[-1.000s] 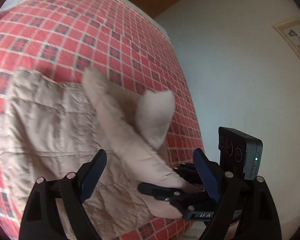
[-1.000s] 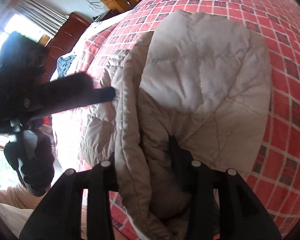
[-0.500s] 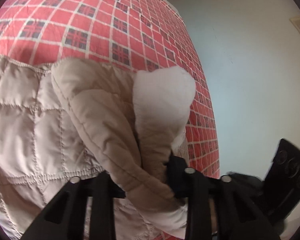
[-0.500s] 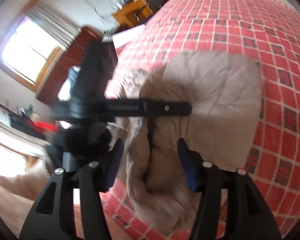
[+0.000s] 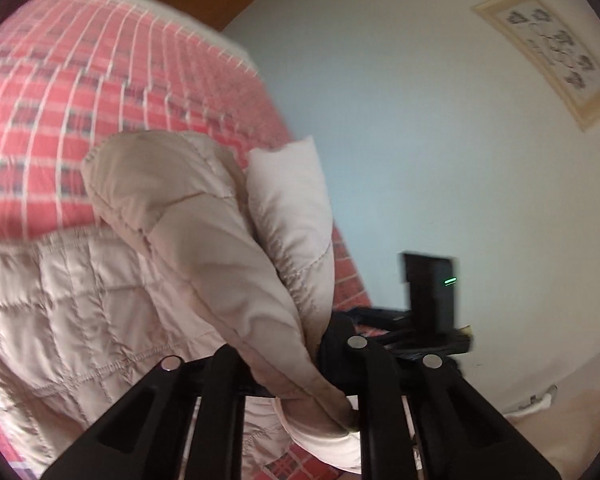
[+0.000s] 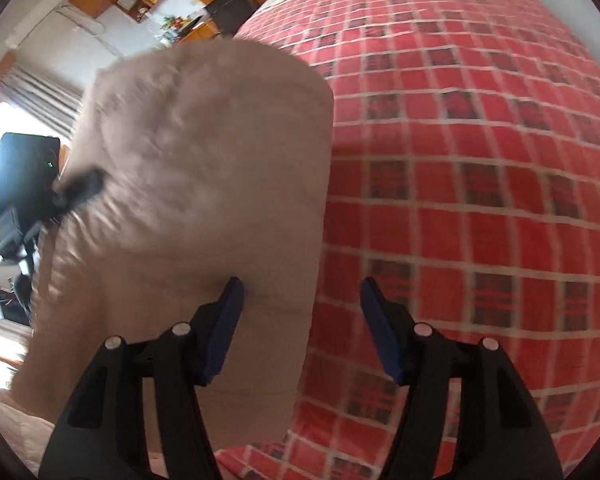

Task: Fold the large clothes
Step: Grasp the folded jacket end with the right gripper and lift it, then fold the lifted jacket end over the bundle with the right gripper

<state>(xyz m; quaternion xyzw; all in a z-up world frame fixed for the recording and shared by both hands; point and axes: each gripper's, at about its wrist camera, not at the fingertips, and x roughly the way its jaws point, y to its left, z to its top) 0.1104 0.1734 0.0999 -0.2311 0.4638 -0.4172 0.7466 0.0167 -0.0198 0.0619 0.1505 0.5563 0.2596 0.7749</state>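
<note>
Jacket [image 5: 204,248] pinched in left gripper [image 5: 284,364]; right gripper [image 6: 300,320] spread.

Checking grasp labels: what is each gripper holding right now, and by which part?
Left gripper is shut on the beige quilted jacket, pinching a bunched fold near its edge. Right gripper is open, holding nothing.

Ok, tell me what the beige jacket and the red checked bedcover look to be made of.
Beige quilted jacket: smooth, faintly shiny woven shell, probably synthetic, padded; stitched squares puff between seams. Left claw pinches a fold of it.
Red checked bedcover: matte woven cloth, possibly cotton; flat plaid grid, no sheen, though blurred.
</note>
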